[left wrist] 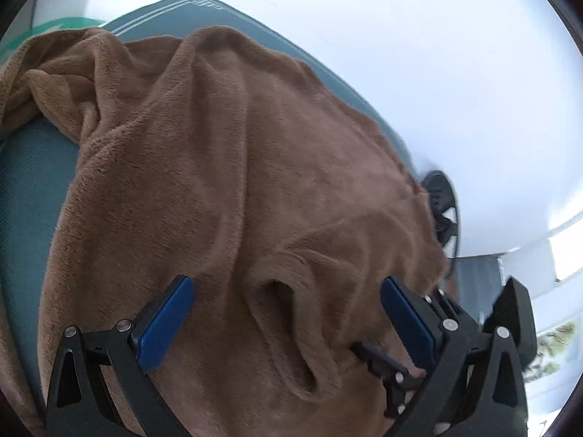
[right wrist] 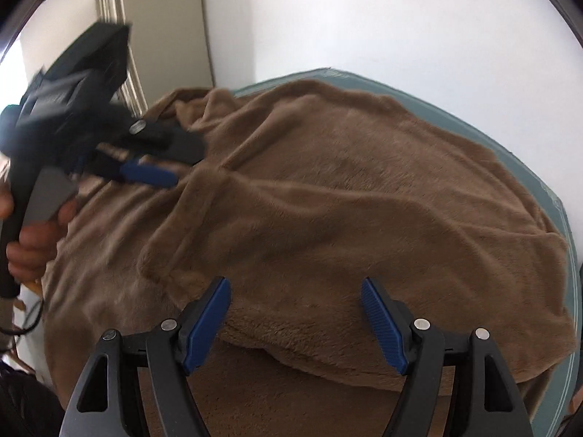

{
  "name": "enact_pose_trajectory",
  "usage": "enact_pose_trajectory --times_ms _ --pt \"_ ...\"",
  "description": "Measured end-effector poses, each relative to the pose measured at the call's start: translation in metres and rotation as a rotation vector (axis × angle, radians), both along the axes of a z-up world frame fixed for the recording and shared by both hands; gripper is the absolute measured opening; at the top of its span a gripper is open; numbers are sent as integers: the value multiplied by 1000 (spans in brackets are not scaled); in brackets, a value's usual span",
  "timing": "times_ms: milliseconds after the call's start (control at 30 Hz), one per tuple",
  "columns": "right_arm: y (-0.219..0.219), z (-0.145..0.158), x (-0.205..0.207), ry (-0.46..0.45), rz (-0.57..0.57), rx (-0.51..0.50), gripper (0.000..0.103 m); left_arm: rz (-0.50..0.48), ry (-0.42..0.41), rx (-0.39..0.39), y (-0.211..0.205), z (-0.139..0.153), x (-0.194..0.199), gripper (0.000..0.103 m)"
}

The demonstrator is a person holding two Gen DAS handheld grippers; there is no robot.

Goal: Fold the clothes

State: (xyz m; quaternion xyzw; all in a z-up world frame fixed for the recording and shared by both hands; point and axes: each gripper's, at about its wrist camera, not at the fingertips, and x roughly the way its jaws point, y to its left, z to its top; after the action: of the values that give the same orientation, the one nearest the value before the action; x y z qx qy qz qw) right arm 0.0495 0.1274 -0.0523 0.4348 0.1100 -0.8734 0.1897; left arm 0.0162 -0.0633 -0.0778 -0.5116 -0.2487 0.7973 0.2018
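A brown fleece garment (left wrist: 226, 167) lies rumpled over a teal mat (left wrist: 25, 196). My left gripper (left wrist: 288, 291) is open just above the fabric, its blue pads (left wrist: 164, 324) on either side of a raised fold (left wrist: 291, 327). In the right wrist view the same garment (right wrist: 346, 200) is spread out, with a folded-over layer ending in an edge near the front. My right gripper (right wrist: 295, 291) is open above that edge and holds nothing. The left gripper (right wrist: 164, 160) also shows there at the left, held by a hand (right wrist: 32, 247), blurred by motion.
The teal mat (right wrist: 561, 200) lies on a white surface (left wrist: 419, 73). A black round object (left wrist: 442, 207) sits at the garment's right edge. A cream cabinet or door (right wrist: 164, 36) stands behind on the left. A cable (right wrist: 25, 320) hangs at the lower left.
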Motion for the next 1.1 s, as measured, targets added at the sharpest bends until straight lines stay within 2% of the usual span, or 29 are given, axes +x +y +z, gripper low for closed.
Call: enact_pose_trajectory --times_ms 167,400,500,567,600,667,733,867,1033,1100 --pt "21 -9 4 -22 -29 -119 76 -3 -9 -11 6 -1 -6 102" --pt "26 -9 9 -22 -21 -159 76 -35 -27 -30 21 -5 -12 102" --pt "31 -8 9 -24 -20 -197 76 -48 -34 -37 27 -6 -14 98" --pt "35 -8 9 -26 -24 -222 76 -53 -42 -49 29 -6 -15 90" --pt "37 -7 9 -26 -26 -234 76 -50 -47 -69 29 -6 -15 86" --pt "41 -7 9 -26 -31 -254 76 -45 -56 -107 30 -5 -15 69" --pt "44 -6 9 -22 -39 -275 76 -53 -51 -128 31 -1 -13 62" --pt "52 -6 9 -15 -45 -321 76 -77 -25 -190 37 5 -7 62" --pt "63 -7 7 -13 -65 -369 76 -138 51 -341 58 11 3 62" --pt "67 -7 7 -13 -70 -388 76 -153 46 -355 63 5 1 62"
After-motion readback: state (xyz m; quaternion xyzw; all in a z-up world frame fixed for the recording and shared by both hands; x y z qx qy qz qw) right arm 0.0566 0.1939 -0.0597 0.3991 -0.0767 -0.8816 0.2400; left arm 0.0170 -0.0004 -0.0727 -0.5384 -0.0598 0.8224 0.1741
